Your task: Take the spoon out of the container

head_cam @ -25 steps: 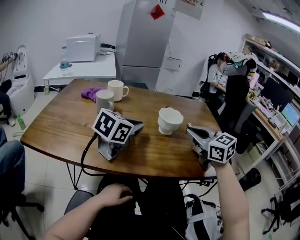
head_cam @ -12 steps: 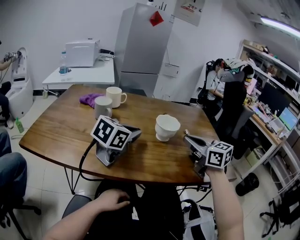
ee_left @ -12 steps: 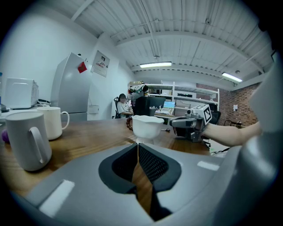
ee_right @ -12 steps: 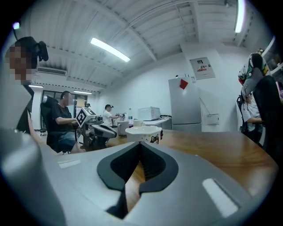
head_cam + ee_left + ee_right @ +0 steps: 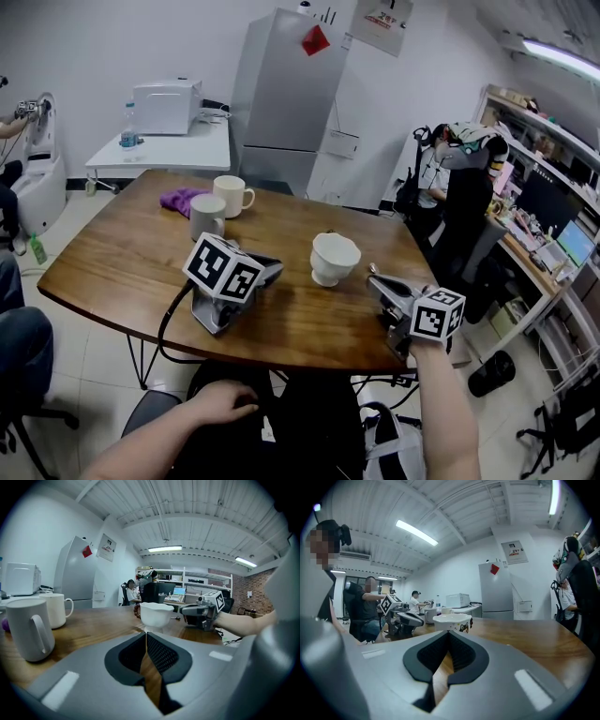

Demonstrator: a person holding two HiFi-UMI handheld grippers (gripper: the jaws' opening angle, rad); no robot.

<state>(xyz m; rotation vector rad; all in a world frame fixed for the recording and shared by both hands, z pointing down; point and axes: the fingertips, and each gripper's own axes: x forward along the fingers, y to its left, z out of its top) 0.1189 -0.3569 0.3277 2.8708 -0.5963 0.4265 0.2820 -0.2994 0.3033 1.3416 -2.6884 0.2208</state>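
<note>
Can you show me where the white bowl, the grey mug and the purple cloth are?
White ceramic footed bowl (image 5: 333, 261): head view, on its outer side wall.
Grey ceramic mug (image 5: 206, 221): head view, on its side.
Purple crumpled cloth (image 5: 178, 199): head view, on its middle folds.

Head view: from above the near edge of the wooden table (image 5: 122, 253), facing forward and steeply down, mid-range. Left gripper view: low at tabletop height, looking across at the white bowl (image 5: 154, 613) and right gripper (image 5: 199, 616) close by; right gripper view: equally low, looking back at left gripper (image 5: 412, 619). White bowl and tabletop shared by all three.
</note>
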